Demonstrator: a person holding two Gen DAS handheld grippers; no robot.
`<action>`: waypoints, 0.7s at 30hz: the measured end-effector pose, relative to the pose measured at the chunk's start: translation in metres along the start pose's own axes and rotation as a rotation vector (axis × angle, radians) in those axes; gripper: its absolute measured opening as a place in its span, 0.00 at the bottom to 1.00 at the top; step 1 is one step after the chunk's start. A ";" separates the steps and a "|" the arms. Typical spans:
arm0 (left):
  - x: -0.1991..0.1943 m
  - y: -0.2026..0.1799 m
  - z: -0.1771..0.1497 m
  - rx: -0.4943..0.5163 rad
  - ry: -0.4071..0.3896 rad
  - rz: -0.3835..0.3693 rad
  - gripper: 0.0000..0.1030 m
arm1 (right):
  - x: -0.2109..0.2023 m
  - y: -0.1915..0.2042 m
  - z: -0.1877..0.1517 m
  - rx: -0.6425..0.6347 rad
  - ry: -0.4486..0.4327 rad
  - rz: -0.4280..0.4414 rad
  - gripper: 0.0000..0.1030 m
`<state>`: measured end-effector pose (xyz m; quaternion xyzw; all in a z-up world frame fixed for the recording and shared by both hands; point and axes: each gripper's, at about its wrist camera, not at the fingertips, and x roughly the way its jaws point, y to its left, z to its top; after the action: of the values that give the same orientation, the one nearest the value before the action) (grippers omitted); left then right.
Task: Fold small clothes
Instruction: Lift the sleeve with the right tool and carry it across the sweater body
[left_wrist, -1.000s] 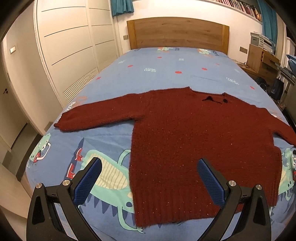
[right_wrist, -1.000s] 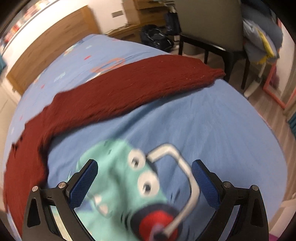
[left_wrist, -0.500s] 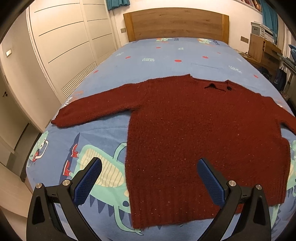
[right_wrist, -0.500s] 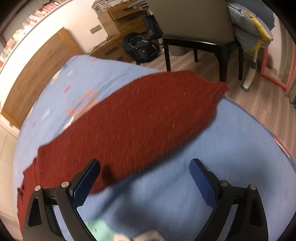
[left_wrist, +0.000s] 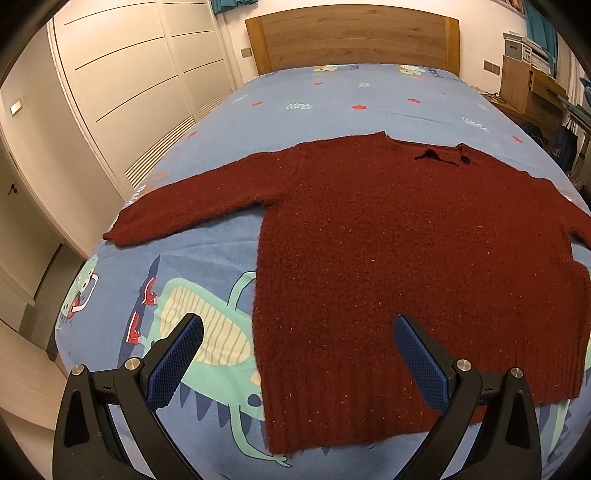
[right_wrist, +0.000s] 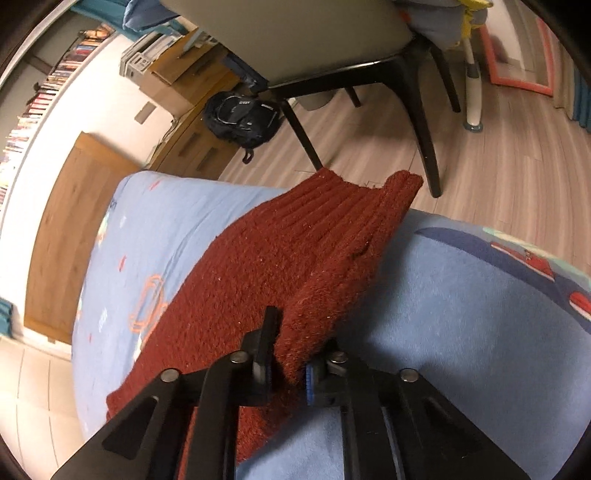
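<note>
Across the wide bed with its blue cartoon-printed sheet, the dark red knitted sweater lies flat, one sleeve stretched toward the white wardrobe side. At the bed's other edge, near the black-legged chair, my right claw is clamped tight on the sweater's other sleeve, bunching the knit between its pads. My left claw hovers wide apart above the sweater's hem, holding nothing.

The sweater has its right sleeve cut off by the frame edge.
</note>
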<state>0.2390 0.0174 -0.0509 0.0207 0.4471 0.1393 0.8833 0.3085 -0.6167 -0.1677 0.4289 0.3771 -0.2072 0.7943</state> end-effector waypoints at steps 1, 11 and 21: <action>0.000 0.002 0.000 -0.004 0.000 0.000 0.99 | 0.000 0.002 0.002 -0.009 -0.002 0.000 0.09; 0.000 0.031 0.001 -0.124 0.011 -0.053 0.97 | -0.020 0.057 -0.007 -0.056 0.017 0.168 0.09; -0.012 0.070 -0.004 -0.206 -0.014 -0.077 0.97 | -0.020 0.140 -0.062 -0.088 0.126 0.305 0.08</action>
<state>0.2128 0.0816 -0.0330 -0.0863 0.4247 0.1504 0.8886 0.3609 -0.4884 -0.1003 0.4580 0.3652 -0.0403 0.8095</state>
